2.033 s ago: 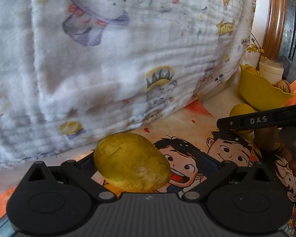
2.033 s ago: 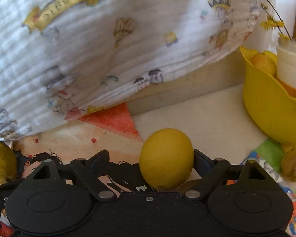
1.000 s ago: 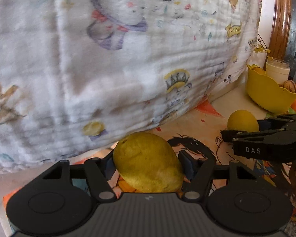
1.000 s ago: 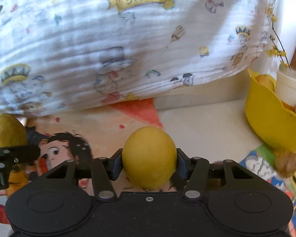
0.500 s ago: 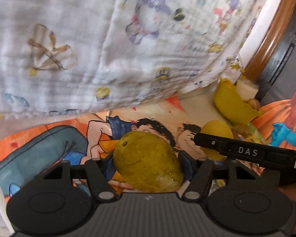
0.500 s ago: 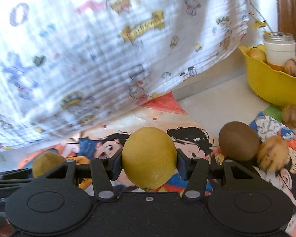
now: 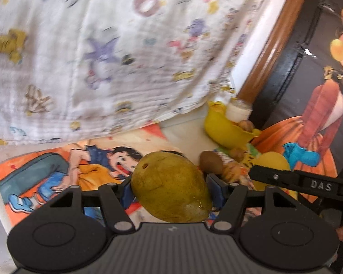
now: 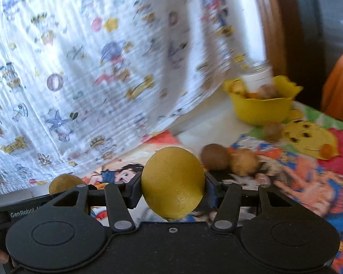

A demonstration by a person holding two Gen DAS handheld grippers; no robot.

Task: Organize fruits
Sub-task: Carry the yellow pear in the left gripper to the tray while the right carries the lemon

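Observation:
My left gripper (image 7: 170, 188) is shut on a yellow-green pear (image 7: 171, 188) and holds it above the cartoon-print mat (image 7: 57, 166). My right gripper (image 8: 172, 188) is shut on a yellow lemon (image 8: 172, 182), also held above the mat (image 8: 308, 178). In the left wrist view the lemon (image 7: 274, 162) shows behind the right gripper's finger on the right. In the right wrist view the pear (image 8: 64, 182) shows at the left behind the left gripper. A yellow bowl (image 8: 260, 108) with fruit and nuts stands at the back right; it also shows in the left wrist view (image 7: 224, 134).
A brown kiwi (image 8: 215, 156) and a walnut (image 8: 243, 162) lie on the mat ahead, another walnut (image 8: 272, 131) by the bowl. A white jar (image 8: 258, 77) stands behind the bowl. A printed white cloth (image 8: 91, 68) hangs along the back. A wooden frame (image 7: 274, 41) rises at right.
Both grippers have lifted and drawn back with their fruit held. The views now look down on more of the mat, with the kiwi, walnuts and bowl farther away.

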